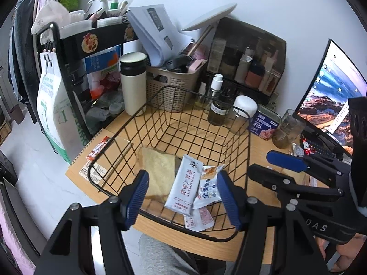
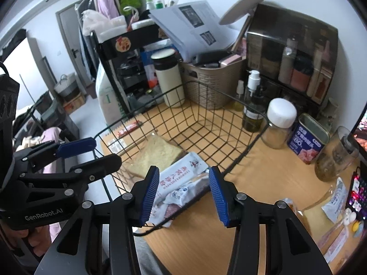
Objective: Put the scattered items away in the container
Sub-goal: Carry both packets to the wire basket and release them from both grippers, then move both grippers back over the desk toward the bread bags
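A black wire basket (image 1: pixel 165 87) (image 2: pixel 252 108) stands on the wooden desk. A bread slice (image 1: pixel 158 171) (image 2: pixel 156 151), a white sachet with red writing (image 1: pixel 183 185) (image 2: pixel 181 174) and a blue-and-white packet (image 1: pixel 208 188) lie in its near end. My left gripper (image 1: pixel 182 175) (image 2: pixel 105 151) hangs open over those items, with nothing between its pads. Over the basket's near right corner, my right gripper (image 2: pixel 183 169) (image 1: pixel 263 163) is also open and empty. A red snack stick (image 1: pixel 98 147) (image 2: pixel 128 127) lies outside on the left. More packets (image 2: pixel 335 199) and a bagged bread slice (image 2: pixel 314 217) lie on the desk at the right.
Behind the basket stand a white thermos (image 1: pixel 133 82), a woven bin (image 1: pixel 174 84), pump bottles (image 1: pixel 216 100), a white-lidded jar (image 2: pixel 278 123), a blue can (image 2: pixel 307 137) and a glass (image 2: pixel 335 155). A monitor (image 1: pixel 332 96) and keyboard (image 2: pixel 357 194) are at the right.
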The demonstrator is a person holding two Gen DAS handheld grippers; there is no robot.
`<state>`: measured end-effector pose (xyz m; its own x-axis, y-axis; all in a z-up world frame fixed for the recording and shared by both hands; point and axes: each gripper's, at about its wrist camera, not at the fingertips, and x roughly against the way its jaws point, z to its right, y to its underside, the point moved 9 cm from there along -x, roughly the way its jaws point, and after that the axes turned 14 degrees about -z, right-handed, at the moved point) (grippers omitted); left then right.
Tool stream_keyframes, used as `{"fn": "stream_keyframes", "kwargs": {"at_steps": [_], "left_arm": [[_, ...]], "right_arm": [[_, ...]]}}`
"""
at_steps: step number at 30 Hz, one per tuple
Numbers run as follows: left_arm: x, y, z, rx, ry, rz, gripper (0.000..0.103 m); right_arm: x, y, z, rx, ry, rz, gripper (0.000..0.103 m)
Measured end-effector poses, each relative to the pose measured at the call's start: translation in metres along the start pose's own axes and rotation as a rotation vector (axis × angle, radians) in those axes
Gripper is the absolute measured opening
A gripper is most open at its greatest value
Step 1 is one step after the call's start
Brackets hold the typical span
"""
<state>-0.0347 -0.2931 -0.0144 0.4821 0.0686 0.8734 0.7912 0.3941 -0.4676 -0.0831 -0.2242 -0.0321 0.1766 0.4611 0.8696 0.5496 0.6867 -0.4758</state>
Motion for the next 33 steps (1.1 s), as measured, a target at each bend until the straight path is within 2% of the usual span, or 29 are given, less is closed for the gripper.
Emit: {"fn": "stream_keyframes", "kwargs": {"at_steps": [7,19,27,33], "left_arm": [[0.001,0.001,0.033,-0.051,0.015,-0.004,0.068],[-0.004,0.003,0.122,-0.191,0.08,-0.017,0.068],[-0.015,0.014,0.188,-0.294,0.137,-0.051,0.069],[-0.034,0.043,0.246,-0.396,0.188,-0.122,0.07]], "right_arm": [[0.015,0.014,0.023,-0.041,0.008,0.017,0.046],[0.061,0.064,0.102,-0.185,0.091,0.051,0.046],[0.089,0.11,0.156,-0.293,0.158,0.055,0.046],[0.114,0.161,0.212,-0.424,0.226,0.057,0.046]]}}
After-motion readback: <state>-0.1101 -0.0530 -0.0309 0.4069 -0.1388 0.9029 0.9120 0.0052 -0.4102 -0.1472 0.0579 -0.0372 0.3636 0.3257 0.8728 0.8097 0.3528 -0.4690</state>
